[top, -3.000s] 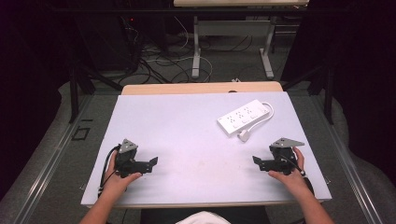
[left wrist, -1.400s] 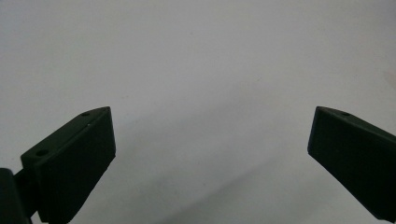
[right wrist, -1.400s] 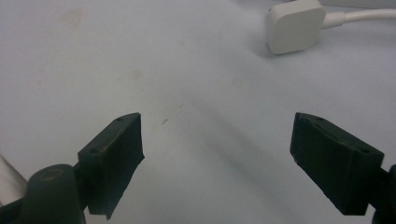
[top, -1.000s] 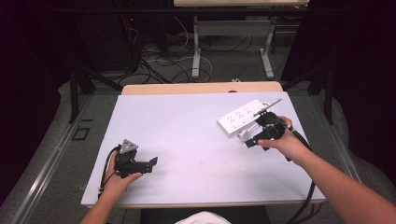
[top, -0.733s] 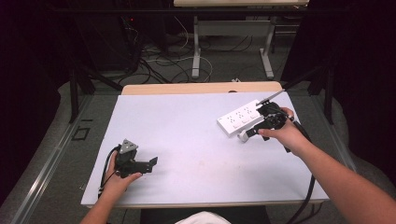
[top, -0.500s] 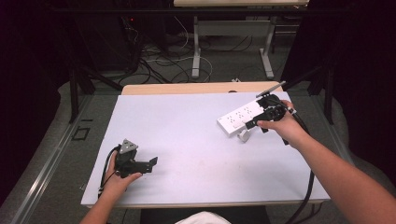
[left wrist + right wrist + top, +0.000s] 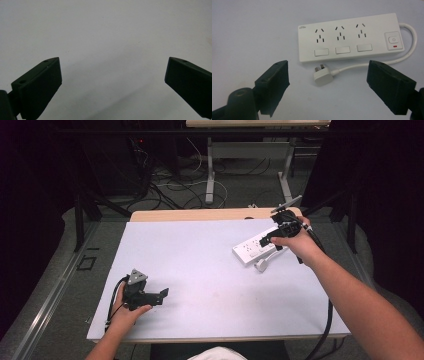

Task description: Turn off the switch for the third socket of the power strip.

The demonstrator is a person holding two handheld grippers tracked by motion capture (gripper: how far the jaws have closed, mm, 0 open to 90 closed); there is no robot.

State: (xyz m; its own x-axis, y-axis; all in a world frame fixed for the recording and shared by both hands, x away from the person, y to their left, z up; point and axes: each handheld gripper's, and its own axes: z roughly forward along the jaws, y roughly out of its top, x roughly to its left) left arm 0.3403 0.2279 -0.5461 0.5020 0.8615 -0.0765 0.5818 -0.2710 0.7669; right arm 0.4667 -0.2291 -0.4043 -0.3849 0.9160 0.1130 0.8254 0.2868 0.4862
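A white power strip (image 7: 349,37) with three sockets and a switch lies flat on the white table (image 7: 210,265), at the far right (image 7: 252,249). Its cable curls round to a white plug (image 7: 323,75) lying loose just in front of it (image 7: 261,265). My right gripper (image 7: 267,237) hovers over the strip's right end, jaws open and empty (image 7: 328,82); in the right gripper view the plug sits between and beyond the jaws. My left gripper (image 7: 162,295) rests on the table near the front left, jaws wide open over bare tabletop (image 7: 112,75).
A wooden edge (image 7: 200,215) borders the table's far side. Beyond it stand desk legs (image 7: 210,165) and loose cables on the floor (image 7: 170,185). The right gripper's cable (image 7: 325,325) hangs under the forearm.
My right gripper has travelled from the table's front right to the far right and risen, now above the power strip. The left gripper has stayed still.
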